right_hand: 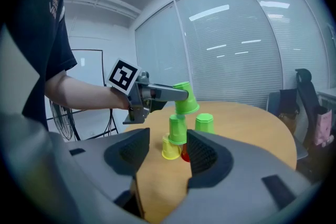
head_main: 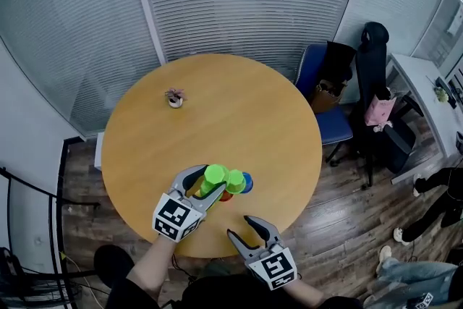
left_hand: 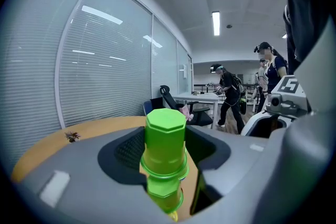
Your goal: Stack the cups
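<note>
Left gripper (head_main: 208, 183) holds one of three green cups (right_hand: 185, 97).

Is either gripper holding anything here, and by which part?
The left gripper holds an upturned green cup by its side walls. The right gripper is open and empty.

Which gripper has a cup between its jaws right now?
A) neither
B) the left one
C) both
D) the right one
B: the left gripper clamps an upside-down green cup, while the right gripper has its jaws apart with nothing between them.
</note>
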Available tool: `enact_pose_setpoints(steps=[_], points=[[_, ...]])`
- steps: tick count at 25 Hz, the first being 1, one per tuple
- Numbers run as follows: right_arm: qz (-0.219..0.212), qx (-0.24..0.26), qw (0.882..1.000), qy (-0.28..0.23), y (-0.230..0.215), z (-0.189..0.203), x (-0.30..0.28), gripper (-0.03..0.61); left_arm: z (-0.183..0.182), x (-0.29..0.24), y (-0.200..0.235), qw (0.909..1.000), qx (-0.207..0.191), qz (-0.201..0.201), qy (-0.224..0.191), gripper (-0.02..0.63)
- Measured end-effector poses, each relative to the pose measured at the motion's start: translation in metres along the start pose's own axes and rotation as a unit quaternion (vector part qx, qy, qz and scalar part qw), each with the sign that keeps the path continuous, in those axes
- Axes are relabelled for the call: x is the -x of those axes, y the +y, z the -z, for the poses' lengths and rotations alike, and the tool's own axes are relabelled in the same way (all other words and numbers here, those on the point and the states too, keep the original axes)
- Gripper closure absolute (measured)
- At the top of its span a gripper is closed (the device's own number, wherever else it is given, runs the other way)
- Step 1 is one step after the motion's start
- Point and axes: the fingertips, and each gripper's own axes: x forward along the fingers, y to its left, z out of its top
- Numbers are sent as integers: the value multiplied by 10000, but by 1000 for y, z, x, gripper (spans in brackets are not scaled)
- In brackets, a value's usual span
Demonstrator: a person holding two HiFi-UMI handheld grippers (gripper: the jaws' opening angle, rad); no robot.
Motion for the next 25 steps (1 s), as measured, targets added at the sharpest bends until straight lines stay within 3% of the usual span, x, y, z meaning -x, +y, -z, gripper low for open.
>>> enact_pose_setpoints(steps=[15,20,25], points=[[182,1,9998,-7,-9,4,22,356,15,-18,-8,9996,35,-74,271,367],[128,41,9999,-8,-11,3,22,356,14,-18,-8,9997,129,-106,161,344],[53,81,9999,-25,-16,0,25,356,5,-7,-6,9990,189,-405,-24,324]])
